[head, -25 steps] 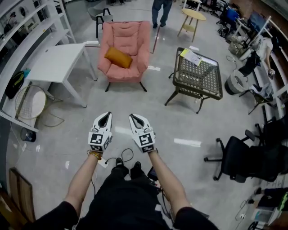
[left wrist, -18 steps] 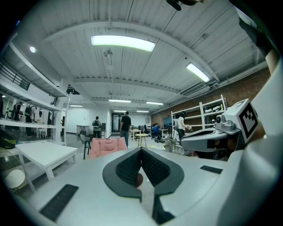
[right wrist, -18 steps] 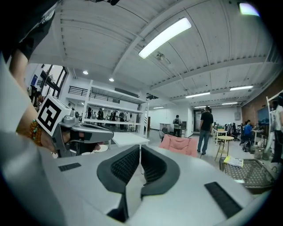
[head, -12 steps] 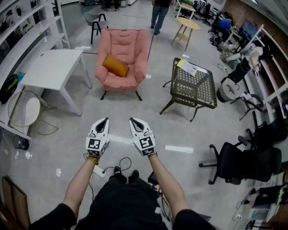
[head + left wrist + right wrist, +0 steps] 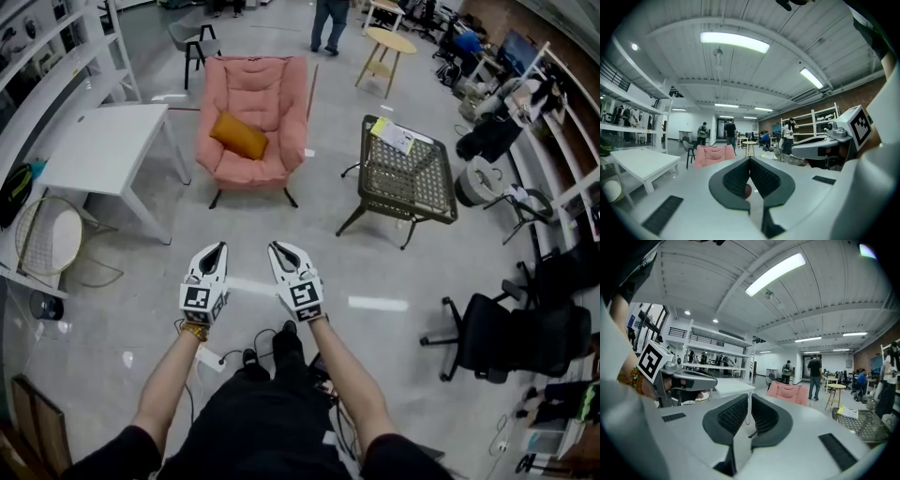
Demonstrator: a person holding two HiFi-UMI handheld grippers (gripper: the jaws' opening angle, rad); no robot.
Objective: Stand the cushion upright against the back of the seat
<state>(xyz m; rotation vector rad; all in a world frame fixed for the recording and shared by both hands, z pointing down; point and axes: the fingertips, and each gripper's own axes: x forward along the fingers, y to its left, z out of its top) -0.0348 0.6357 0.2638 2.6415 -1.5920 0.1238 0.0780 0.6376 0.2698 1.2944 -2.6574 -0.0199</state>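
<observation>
Reaching out in front with the bare left arm (image 5: 169, 380) and the bare right arm (image 5: 345, 375), elbows a bit bent. Holding the left gripper (image 5: 216, 247) and the right gripper (image 5: 279, 247) side by side, near each other but not touching. Pointing both forward, away from the body, tips leaning a little toward each other, square marks facing up. Pressing the left jaws together, with nothing held. Same on the right: jaws together, nothing held.
</observation>
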